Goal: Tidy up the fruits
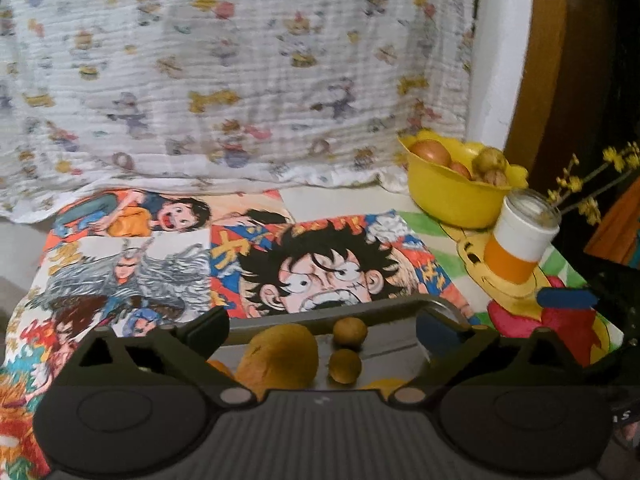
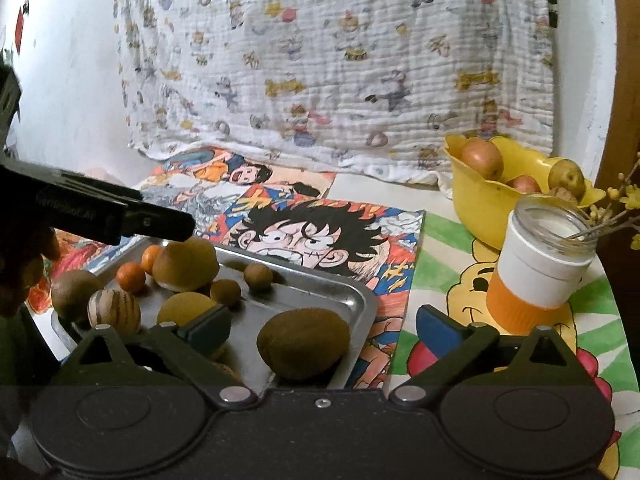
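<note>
A metal tray [image 2: 344, 292] holds several fruits: a brown kiwi [image 2: 303, 342], a big tan pear [image 2: 186, 264], small oranges [image 2: 131, 277], two small brown longans [image 2: 258, 276] and a striped round fruit [image 2: 114, 312]. A yellow bowl [image 2: 480, 204] at the back right holds apples [image 2: 482, 158] and other fruit. My right gripper [image 2: 324, 326] is open and empty, low over the tray's near right corner, with the kiwi between its fingers. My left gripper [image 1: 322, 330] is open and empty above the tray [image 1: 304, 316], near the pear [image 1: 280, 358]. The bowl [image 1: 452, 200] shows in the left wrist view too.
A glass jar [image 2: 546, 256] with a white and orange sleeve stands in front of the bowl, with yellow flower twigs [image 2: 624, 200] in it. Cartoon-print mats [image 2: 320, 236] cover the table. A printed cloth [image 2: 340, 60] hangs behind.
</note>
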Demonstrator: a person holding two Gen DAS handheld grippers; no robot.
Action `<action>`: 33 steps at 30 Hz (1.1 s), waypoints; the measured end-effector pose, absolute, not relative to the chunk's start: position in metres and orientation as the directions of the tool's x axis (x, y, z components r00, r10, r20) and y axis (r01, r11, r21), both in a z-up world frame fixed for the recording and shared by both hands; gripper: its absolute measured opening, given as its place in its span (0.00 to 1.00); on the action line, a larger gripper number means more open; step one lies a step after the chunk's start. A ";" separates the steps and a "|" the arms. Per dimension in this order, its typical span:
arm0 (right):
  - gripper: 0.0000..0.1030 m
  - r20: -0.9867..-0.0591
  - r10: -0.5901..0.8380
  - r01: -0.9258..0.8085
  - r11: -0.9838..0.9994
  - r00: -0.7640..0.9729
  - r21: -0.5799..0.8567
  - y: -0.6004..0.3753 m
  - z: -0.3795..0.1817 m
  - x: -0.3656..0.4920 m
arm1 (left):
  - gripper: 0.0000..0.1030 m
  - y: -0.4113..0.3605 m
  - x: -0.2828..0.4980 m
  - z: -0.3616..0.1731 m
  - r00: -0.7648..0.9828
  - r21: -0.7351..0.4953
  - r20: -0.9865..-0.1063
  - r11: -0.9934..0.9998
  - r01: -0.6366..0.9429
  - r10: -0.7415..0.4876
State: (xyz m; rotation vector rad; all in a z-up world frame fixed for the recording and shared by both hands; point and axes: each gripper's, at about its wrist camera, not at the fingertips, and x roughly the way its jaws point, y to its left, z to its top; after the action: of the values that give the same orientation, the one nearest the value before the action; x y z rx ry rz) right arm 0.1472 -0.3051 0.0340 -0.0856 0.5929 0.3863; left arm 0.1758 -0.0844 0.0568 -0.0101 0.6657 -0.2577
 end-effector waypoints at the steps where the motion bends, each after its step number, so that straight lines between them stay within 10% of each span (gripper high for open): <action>1: 0.98 -0.556 0.328 -0.374 0.927 0.764 0.033 -0.306 0.035 0.145 | 0.99 -0.083 0.172 0.058 0.767 -0.096 -0.601 0.973 0.212 -0.226; 33: 0.99 -0.376 0.281 -0.272 0.959 0.883 0.078 -0.281 0.042 0.066 | 0.99 -0.046 0.057 0.042 0.891 -0.125 -0.454 0.992 -0.029 -0.031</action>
State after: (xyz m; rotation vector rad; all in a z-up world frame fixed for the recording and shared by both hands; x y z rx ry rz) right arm 0.0661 -0.2815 0.0420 0.0228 0.3949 0.2882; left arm 0.0568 -0.0459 0.0424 -0.1303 0.4724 -0.0014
